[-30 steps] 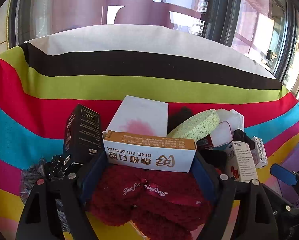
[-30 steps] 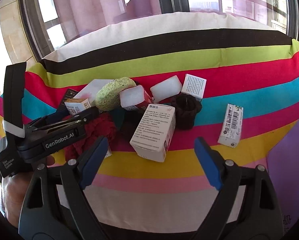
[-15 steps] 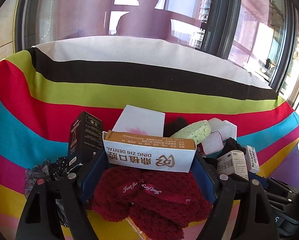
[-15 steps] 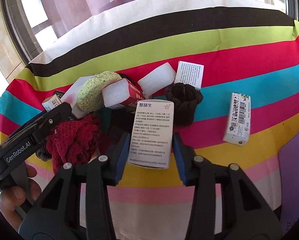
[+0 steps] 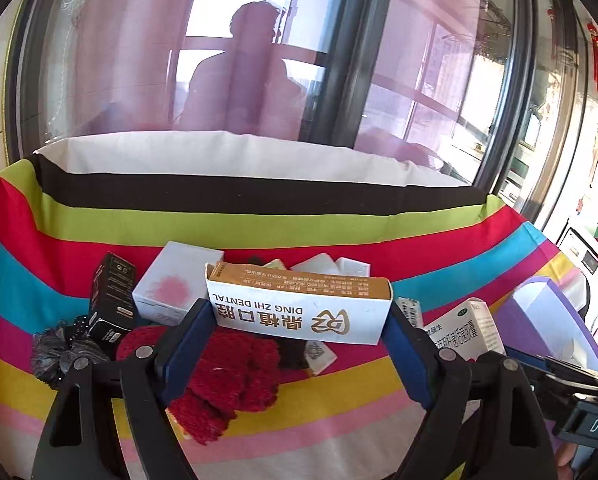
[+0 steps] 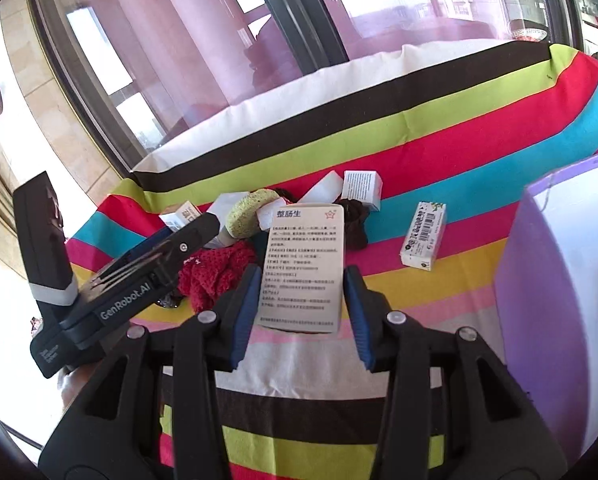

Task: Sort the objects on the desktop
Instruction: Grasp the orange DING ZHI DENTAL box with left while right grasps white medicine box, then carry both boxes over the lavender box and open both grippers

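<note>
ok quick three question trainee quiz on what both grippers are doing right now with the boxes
1. True or false: the left gripper grips the DING ZHI DENTAL box by its two ends.
2. What does the right gripper hold? A) green sponge B) white box with printed text C) red knit item
3. Fill in: the purple bin stands to the ___ of the right gripper in the right wrist view.

Key: 1 true; 2 B, the white box with printed text, while the green sponge and red knit item lie on the striped cloth; 3 right.
</note>
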Tool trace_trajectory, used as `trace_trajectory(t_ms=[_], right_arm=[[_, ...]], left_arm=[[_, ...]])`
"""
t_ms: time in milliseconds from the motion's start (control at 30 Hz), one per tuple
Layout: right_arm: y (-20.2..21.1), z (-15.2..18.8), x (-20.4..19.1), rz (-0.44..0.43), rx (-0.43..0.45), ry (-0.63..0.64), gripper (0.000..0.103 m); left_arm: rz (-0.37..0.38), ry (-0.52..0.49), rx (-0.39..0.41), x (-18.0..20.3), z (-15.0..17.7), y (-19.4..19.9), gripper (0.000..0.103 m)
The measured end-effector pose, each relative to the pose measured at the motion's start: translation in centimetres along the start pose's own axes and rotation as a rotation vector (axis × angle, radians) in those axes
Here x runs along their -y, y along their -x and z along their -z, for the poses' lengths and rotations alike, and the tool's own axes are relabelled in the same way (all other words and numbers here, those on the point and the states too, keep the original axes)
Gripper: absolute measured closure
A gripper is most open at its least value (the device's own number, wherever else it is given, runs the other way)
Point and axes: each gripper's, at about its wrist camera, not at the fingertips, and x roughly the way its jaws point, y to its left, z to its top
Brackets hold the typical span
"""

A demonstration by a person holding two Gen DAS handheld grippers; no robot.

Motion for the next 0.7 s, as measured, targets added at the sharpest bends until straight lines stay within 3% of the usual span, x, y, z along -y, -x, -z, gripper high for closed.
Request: trace_trajectory(t_ms=[333,500,700], right_arm=[[11.9,-0.7,5.4,0.043,0.155,-0.029,0.058],[14.8,-0.5,9.2,0.127,0.18,-0.057,0.058],[17.3,0.4,14.5,0.235,0.173,-0.113,0.058]], left_arm=[[0.21,-0.174,0.034,12.8,0.4,3.2,0.019],[0.314,-0.27,0.028,18.8,1.2,4.0,0.019],[0.382,-0.363,0.007,24.2,2.3,4.2,0.019]])
